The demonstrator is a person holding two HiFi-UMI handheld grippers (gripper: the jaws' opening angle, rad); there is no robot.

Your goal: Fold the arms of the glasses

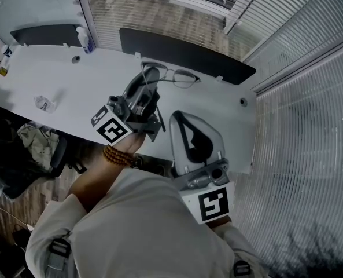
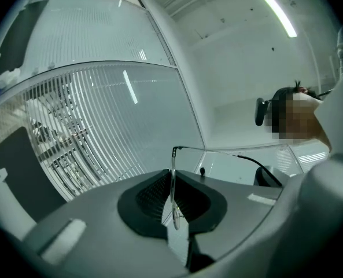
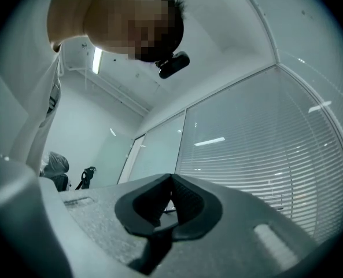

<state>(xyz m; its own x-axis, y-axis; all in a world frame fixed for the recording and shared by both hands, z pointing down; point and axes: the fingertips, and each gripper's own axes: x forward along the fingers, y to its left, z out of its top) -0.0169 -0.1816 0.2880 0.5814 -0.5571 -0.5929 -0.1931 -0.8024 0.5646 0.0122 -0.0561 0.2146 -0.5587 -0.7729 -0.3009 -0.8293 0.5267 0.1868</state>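
Observation:
Thin metal-rimmed glasses (image 1: 180, 77) hang above the white table (image 1: 61, 80), with my left gripper (image 1: 148, 79) shut on their left lens end. In the left gripper view the rim (image 2: 173, 175) stands upright between the closed jaws of the left gripper (image 2: 172, 197). One arm (image 2: 240, 157) sticks out unfolded to the right. My right gripper (image 1: 180, 118) is below and to the right of the glasses, apart from them, and shut on nothing. In its own view the right gripper (image 3: 170, 198) points up at the ceiling and the blinds.
Two dark panels (image 1: 183, 54) (image 1: 44, 35) stand along the table's far edge. A small bottle (image 1: 84, 39) stands at the back left and a clear crumpled item (image 1: 44, 104) lies on the left. A chair with clothes (image 1: 38, 143) is beside the table. Blinds (image 1: 310, 126) cover the right.

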